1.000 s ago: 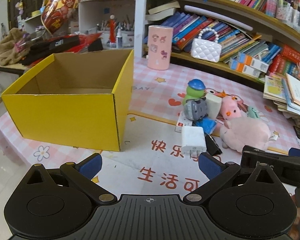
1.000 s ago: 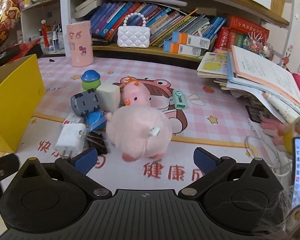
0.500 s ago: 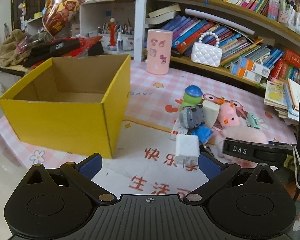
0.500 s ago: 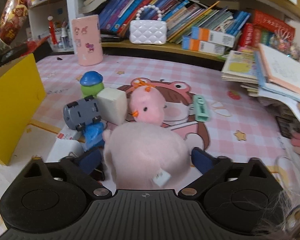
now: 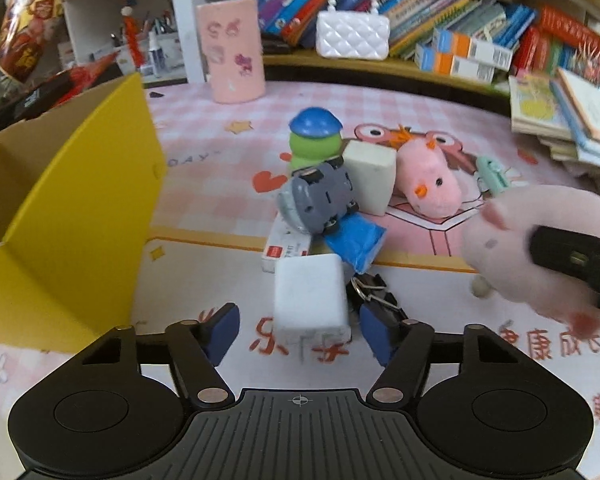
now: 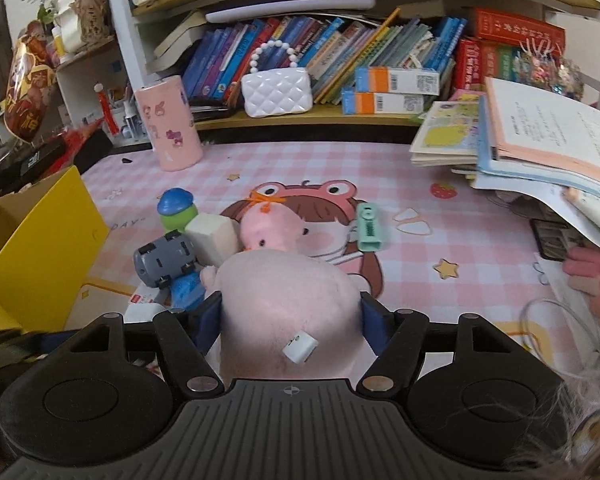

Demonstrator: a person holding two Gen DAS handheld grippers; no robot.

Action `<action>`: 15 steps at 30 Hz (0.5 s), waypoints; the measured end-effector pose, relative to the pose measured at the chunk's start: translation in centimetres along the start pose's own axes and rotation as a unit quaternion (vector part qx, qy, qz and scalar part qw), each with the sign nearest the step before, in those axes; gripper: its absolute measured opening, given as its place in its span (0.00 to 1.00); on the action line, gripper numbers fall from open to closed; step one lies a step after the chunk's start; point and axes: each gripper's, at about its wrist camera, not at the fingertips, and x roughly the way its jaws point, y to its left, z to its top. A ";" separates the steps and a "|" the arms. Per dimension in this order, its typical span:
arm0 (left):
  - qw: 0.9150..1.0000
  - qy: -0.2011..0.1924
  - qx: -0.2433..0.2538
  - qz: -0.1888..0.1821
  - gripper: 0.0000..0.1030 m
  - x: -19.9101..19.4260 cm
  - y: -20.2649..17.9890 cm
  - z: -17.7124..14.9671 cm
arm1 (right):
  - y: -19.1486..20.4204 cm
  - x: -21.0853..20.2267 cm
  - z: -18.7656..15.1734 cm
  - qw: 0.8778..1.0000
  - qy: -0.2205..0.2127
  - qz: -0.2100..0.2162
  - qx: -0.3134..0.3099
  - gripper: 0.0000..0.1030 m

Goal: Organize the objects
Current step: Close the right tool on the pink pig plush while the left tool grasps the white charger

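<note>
A pink checked play mat point(image 6: 420, 168) printed with a cartoon frog-hooded girl covers the table before crowded bookshelves point(image 6: 340, 60). At the mat's middle, the right gripper point(image 6: 290, 312) pinches a large pink plush point(image 6: 288, 292) by both flanks, its blue pads sunk into the soft body, a grip that looks meant to lift the toy clear of the pile. The left gripper point(image 5: 300, 330), fingers spread and holding nothing, brackets a white charger block point(image 5: 310, 296) near the mat's front edge, apparently lined up to take it next. Behind the charger sits the unsorted heap: a grey toy car point(image 5: 318, 200) tipped on its side, a blue packet point(image 5: 356, 242), a green figure with a blue cap point(image 5: 314, 140), a white cube point(image 5: 370, 174) and a small pink chick plush point(image 5: 428, 182), all touching. The open yellow cardboard box point(image 5: 80, 208) waits at the mat's left edge, the likely destination for everything.
</note>
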 end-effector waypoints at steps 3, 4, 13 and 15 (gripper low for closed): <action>1.000 0.015 -0.019 -0.001 0.51 1.2 0.3 0.4 | -0.2 -0.3 -0.4 1.000 0.006 -0.001 -0.003 0.65; 0.999 0.018 -0.026 -0.003 0.48 1.6 0.4 0.5 | -0.2 -0.3 -0.5 1.000 0.007 -0.002 -0.005 0.65; 0.998 -0.001 -0.059 -0.025 0.41 0.4 2.0 0.2 | 1.0 -0.5 -1.7 1.000 0.020 0.003 -0.016 0.65; 0.997 -0.014 -0.075 -0.034 0.41 -1.4 2.9 -0.3 | 1.8 -0.7 -2.0 1.000 0.021 0.005 -0.022 0.65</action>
